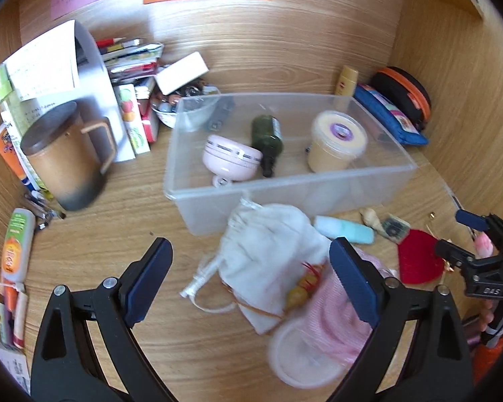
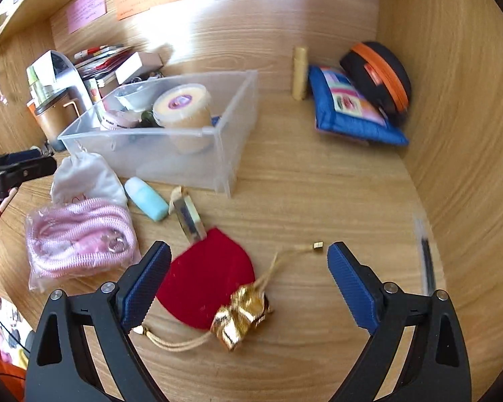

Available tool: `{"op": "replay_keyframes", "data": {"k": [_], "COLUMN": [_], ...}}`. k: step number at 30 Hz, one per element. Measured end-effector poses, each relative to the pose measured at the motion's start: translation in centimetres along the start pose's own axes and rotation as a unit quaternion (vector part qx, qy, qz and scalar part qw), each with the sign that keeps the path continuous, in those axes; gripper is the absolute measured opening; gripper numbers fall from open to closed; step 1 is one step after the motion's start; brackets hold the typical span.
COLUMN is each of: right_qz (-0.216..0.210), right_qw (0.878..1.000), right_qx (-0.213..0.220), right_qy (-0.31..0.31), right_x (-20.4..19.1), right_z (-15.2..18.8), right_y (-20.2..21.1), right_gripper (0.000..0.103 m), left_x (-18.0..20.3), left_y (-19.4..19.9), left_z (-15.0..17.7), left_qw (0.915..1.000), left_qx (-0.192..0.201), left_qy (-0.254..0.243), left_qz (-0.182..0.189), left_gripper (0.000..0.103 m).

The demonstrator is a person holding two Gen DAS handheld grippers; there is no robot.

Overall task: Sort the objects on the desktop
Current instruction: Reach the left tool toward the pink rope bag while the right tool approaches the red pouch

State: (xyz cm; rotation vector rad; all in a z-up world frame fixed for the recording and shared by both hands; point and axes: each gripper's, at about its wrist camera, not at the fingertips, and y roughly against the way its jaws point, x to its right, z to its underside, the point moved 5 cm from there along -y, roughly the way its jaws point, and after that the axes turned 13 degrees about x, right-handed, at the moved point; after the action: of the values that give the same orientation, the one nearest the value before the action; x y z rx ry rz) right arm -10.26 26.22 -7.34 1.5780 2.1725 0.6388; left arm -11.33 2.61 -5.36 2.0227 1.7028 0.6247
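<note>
Both grippers gape empty: left gripper (image 1: 251, 281) over one white pouch (image 1: 268, 251), right gripper (image 2: 249, 281) over one red pouch (image 2: 208, 278); one bin (image 1: 318, 191) at twelve o'clock holds three containers.

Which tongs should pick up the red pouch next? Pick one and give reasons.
Right. The right tongs are open directly over the red pouch, which lies between their pads. The left tongs hover over the white drawstring bag, with the pouch off to their side.
</note>
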Motion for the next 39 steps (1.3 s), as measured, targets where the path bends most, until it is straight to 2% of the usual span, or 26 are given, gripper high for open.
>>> {"op": "replay_keyframes", "data": {"k": [5, 11, 15, 22, 32, 35, 37, 39], "right_qz": [-0.005, -0.016, -0.012, -0.008, -0.011, -0.013, -0.011, -0.015], "right_qw": [1.000, 1.000, 1.000, 1.000, 1.000, 1.000, 0.999, 0.999], "right_qx": [0.010, 0.000, -0.007, -0.016, 0.001, 0.005, 0.009, 0.010], "right_qy": [0.007, 0.021, 0.023, 0.015, 0.010, 0.020, 0.031, 0.032], "right_x": [-0.8, -2.0, -2.3, -2.4, -2.5, -2.8, -3.1, -3.2], "right_z": [0.7, 1.9, 2.6, 3.4, 3.1, 3.0, 3.0, 3.1], "right_y": [0.0, -0.4, -0.9, -1.7, -1.8, -1.7, -1.6, -1.6], "right_gripper": [0.093, 0.093, 0.093, 0.093, 0.091, 0.084, 0.074, 0.073], "left_x": [2.1, 5.1, 6.6, 7.5, 8.4, 8.7, 8.8, 8.7], "left_y": [0.7, 0.8, 0.0, -1.1, -2.4, -3.2, -3.4, -3.6], "left_z": [1.0, 2.4, 3.4, 4.5, 5.4, 5.5, 5.6, 5.7], "left_qw": [0.9996, 0.9975, 0.9959, 0.9945, 0.9935, 0.9927, 0.9923, 0.9923], "left_qx": [-0.007, -0.015, -0.029, -0.045, -0.052, -0.054, -0.054, -0.055], "left_qy": [-0.013, -0.037, -0.056, -0.050, -0.080, -0.092, -0.096, -0.093], "left_qz": [0.025, 0.059, 0.064, 0.080, 0.062, 0.055, 0.057, 0.060], "left_gripper": [0.096, 0.096, 0.096, 0.096, 0.100, 0.100, 0.100, 0.101]}}
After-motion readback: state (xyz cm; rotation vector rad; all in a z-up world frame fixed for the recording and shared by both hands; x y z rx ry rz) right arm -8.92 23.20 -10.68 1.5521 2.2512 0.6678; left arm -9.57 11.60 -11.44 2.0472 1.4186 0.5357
